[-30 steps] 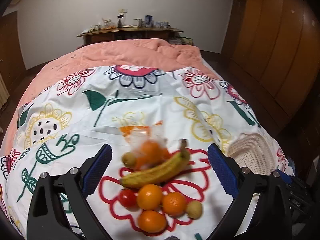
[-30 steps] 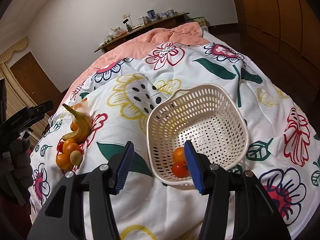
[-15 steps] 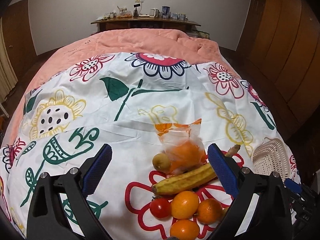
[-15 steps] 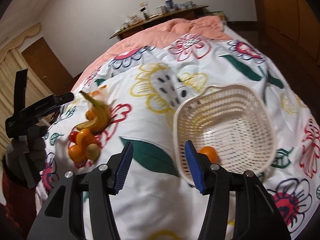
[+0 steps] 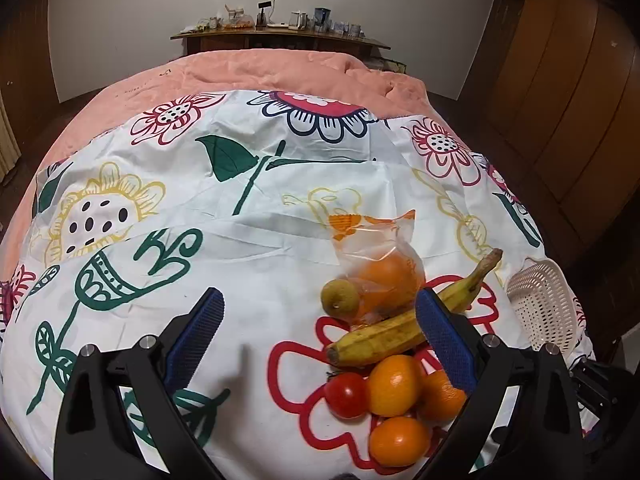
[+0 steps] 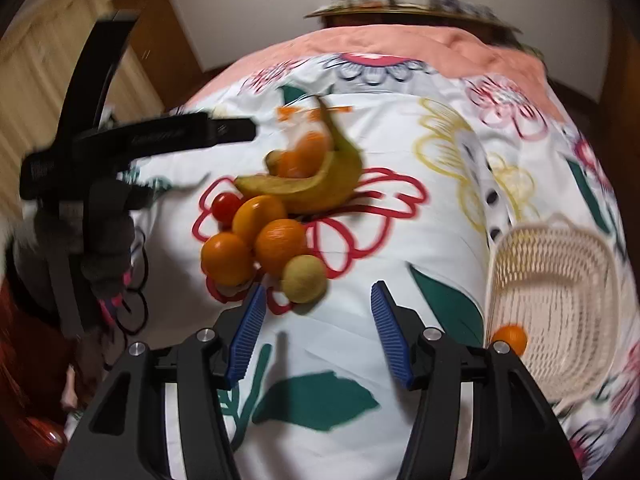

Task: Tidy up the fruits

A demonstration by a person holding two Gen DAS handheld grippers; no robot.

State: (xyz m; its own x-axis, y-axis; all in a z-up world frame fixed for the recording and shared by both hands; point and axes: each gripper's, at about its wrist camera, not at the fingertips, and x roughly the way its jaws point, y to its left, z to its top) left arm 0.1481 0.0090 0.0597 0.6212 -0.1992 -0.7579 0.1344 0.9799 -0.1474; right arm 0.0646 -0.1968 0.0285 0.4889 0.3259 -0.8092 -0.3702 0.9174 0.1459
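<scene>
A heap of fruit lies on the flowered bedspread: a banana (image 5: 404, 326), a tomato (image 5: 346, 394), three oranges (image 5: 394, 384), a greenish round fruit (image 5: 340, 298) and a bagged orange (image 5: 386, 274). My left gripper (image 5: 320, 324) hangs open above the spread, its right finger over the banana. In the right wrist view the same heap shows with the banana (image 6: 316, 188), oranges (image 6: 280, 244) and a second green fruit (image 6: 304, 278). My right gripper (image 6: 318, 304) is open and empty just short of that fruit. The white basket (image 6: 560, 304) holds an orange (image 6: 510, 338).
The basket (image 5: 542, 308) sits at the bed's right edge. A pink quilt (image 5: 260, 76) covers the far end, with a cluttered wooden shelf (image 5: 280, 36) behind it. The other hand-held gripper (image 6: 132, 140), in a gloved hand, stands left of the fruit. Wooden wardrobes line the right side.
My right gripper swung left from the basket to the fruit heap and rolled. The left gripper drifted left and down, so the fruit now lies to its right.
</scene>
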